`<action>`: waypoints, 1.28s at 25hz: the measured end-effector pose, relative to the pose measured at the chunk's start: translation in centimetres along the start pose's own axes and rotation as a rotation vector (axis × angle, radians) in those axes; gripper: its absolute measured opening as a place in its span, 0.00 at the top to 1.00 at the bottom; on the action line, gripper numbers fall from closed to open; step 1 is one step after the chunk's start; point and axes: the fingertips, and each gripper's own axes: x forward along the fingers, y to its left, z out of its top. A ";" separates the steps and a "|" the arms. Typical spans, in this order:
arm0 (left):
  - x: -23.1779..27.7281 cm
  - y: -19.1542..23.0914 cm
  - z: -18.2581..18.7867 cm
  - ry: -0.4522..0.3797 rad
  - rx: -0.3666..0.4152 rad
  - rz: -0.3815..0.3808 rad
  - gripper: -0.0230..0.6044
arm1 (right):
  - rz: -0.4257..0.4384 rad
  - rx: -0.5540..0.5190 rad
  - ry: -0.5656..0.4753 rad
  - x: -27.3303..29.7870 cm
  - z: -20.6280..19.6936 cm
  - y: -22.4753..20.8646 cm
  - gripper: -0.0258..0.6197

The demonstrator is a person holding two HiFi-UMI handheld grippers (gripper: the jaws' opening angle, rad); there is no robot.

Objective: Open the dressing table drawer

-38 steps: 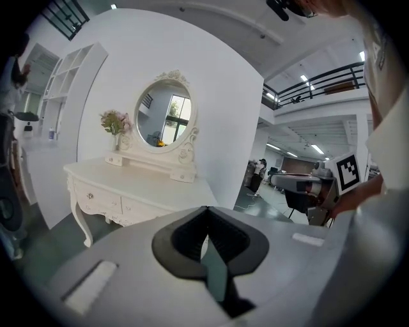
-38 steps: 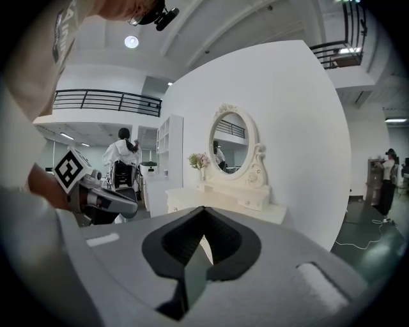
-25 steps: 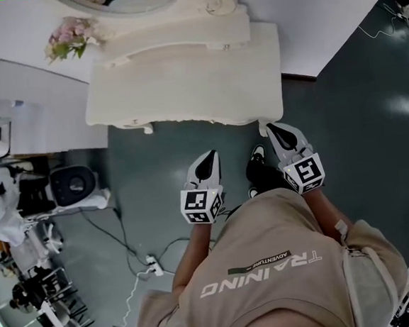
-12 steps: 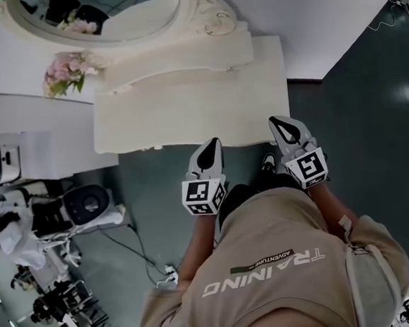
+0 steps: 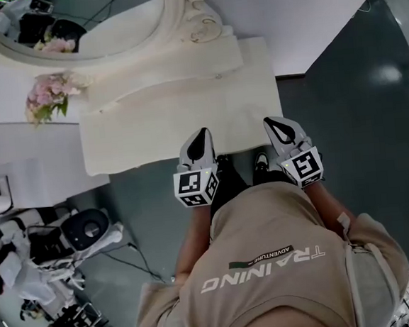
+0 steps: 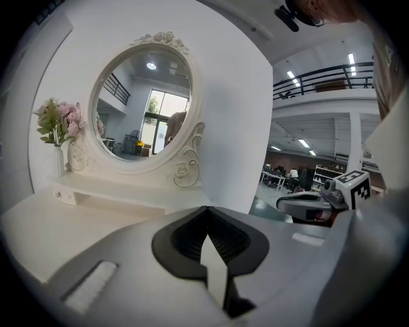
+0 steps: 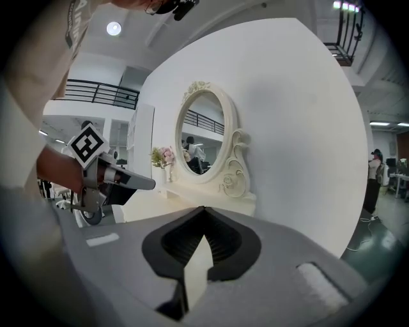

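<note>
The person (image 5: 270, 260) is standing square to the table with both tools held forward, evidently lining up on the furniture rather than working it. The left tool (image 5: 202, 132) is showing at 11 o'clock of the torso, its jaws pressed together with nothing between them. The right tool (image 5: 269, 121) is showing at 1 o'clock, its jaws likewise together and empty. Closed, empty jaws are suiting an approach: nothing is being carried, and a slim tip is easier to steer toward a pull. In the head view both tips are overlapping the near edge of the table (image 5: 151, 121), and the gripper views are looking across its top, so the tools are riding above the surface, not at the front face. The drawer is not showing in any view; by judgement it is sitting in the front face under the overhanging top, at 6 o'clock of the table, below the tools. The opening is therefore judged not yet begun, and the tools are needing to drop below the top edge. Farther on, flowers (image 5: 46, 98) are standing at 10 o'clock of the top, and the oval mirror (image 5: 79, 28) is rising at 12 o'clock against the wall.
</note>
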 end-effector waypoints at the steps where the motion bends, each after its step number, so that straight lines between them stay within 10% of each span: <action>1: 0.3 0.4 0.3 0.001 0.000 -0.013 0.93 | -0.016 -0.006 0.001 0.4 0.4 0.0 0.96; 20: 6.9 8.4 3.1 0.075 0.103 -0.254 0.93 | -0.376 0.019 -0.048 7.4 5.6 -1.5 0.96; 32: 13.4 7.2 0.1 0.209 0.075 -0.257 0.93 | -0.352 -0.011 0.038 7.2 3.7 -3.7 0.96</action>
